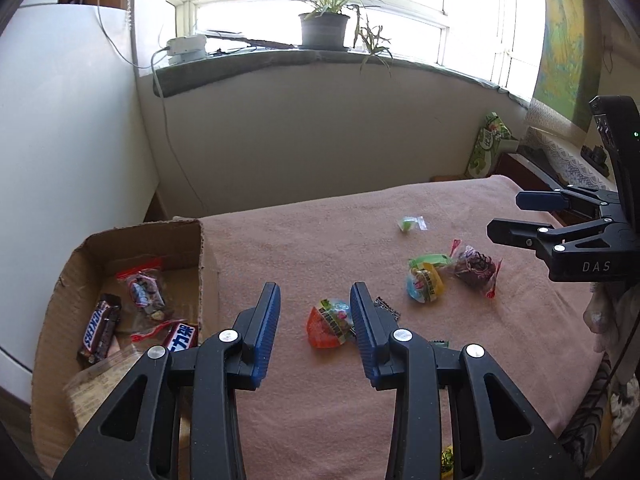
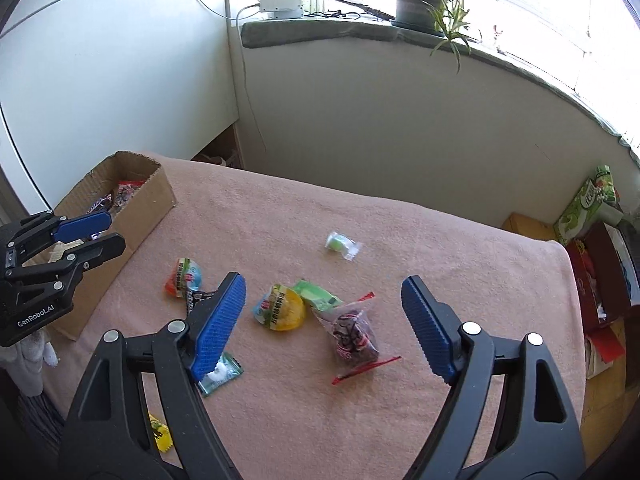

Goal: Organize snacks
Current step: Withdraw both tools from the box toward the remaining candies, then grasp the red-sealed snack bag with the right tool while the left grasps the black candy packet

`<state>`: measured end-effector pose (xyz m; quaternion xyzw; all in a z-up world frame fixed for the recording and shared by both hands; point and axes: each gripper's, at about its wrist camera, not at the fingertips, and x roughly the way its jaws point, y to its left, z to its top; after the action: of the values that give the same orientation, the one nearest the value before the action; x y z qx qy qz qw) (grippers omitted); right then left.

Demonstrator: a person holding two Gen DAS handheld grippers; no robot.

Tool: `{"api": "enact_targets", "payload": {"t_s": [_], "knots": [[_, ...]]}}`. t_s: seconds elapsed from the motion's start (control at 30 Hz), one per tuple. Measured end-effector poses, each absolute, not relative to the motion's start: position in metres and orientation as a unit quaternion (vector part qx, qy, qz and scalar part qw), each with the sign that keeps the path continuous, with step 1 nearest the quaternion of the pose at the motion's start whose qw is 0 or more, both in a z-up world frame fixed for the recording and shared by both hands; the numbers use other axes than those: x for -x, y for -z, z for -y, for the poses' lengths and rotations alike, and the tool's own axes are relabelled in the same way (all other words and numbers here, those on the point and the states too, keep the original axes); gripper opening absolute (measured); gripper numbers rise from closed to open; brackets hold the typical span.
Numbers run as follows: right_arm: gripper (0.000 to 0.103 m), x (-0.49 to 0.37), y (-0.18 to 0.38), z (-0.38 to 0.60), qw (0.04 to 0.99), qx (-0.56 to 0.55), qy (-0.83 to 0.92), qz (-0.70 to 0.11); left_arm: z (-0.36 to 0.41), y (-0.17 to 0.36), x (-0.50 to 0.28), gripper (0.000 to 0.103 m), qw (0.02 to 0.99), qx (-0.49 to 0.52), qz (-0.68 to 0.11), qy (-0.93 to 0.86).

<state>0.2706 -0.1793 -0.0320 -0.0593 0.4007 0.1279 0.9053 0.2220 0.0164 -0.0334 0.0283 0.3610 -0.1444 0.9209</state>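
A cardboard box (image 1: pixel 204 264) at the table's left holds Snickers bars (image 1: pixel 100 328) and a clear snack bag (image 1: pixel 142 292); it also shows in the right wrist view (image 2: pixel 156 196). Loose snacks lie on the pink cloth: an orange jelly cup (image 1: pixel 326 324) (image 2: pixel 182 278), a yellow jelly cup (image 1: pixel 424 282) (image 2: pixel 282 308), a green packet (image 2: pixel 316 294), a dark snack bag with red ends (image 1: pixel 474 268) (image 2: pixel 354 334), a small green candy (image 1: pixel 410 224) (image 2: pixel 340 242). My left gripper (image 1: pixel 316 304) (image 2: pixel 104 232) is open and empty, just short of the orange cup. My right gripper (image 2: pixel 322 294) (image 1: pixel 506 216) is open and empty above the yellow cup and dark bag.
A teal-white wrapper (image 2: pixel 220 374) and a dark small wrapper (image 2: pixel 196 298) lie by my right gripper's left finger. A yellow packet (image 2: pixel 160 434) sits at the front edge. A green bag (image 1: pixel 490 144) and red boxes (image 2: pixel 596 280) stand off the table's right. A windowsill with a potted plant (image 1: pixel 324 28) is behind.
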Motion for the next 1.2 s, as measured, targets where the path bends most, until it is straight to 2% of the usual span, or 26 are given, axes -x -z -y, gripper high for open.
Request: {"api": "enact_targets", "payload": {"t_s": [0.23,0.6,0.73,1.2], "knots": [[0.083,-0.272,0.06,0.225,0.894,0.02,-0.107,-0.434,0.002,0.055,-0.232,0.035,0.904,-0.029,-0.398,0.154],[0.083,-0.283,0.091,0.227,0.883,0.005,-0.125,-0.452,0.02,0.075,-0.245,0.035,0.891,-0.034,-0.425,0.158],[0.083,-0.286,0.097,0.228,0.881,0.003,-0.13,-0.455,0.035,0.079,-0.241,0.035,0.886,-0.075,-0.421,0.178],[0.083,-0.291,0.104,0.225,0.876,0.001,-0.143,-0.461,0.033,0.095,-0.26,0.035,0.861,-0.068,-0.459,0.209]]}}
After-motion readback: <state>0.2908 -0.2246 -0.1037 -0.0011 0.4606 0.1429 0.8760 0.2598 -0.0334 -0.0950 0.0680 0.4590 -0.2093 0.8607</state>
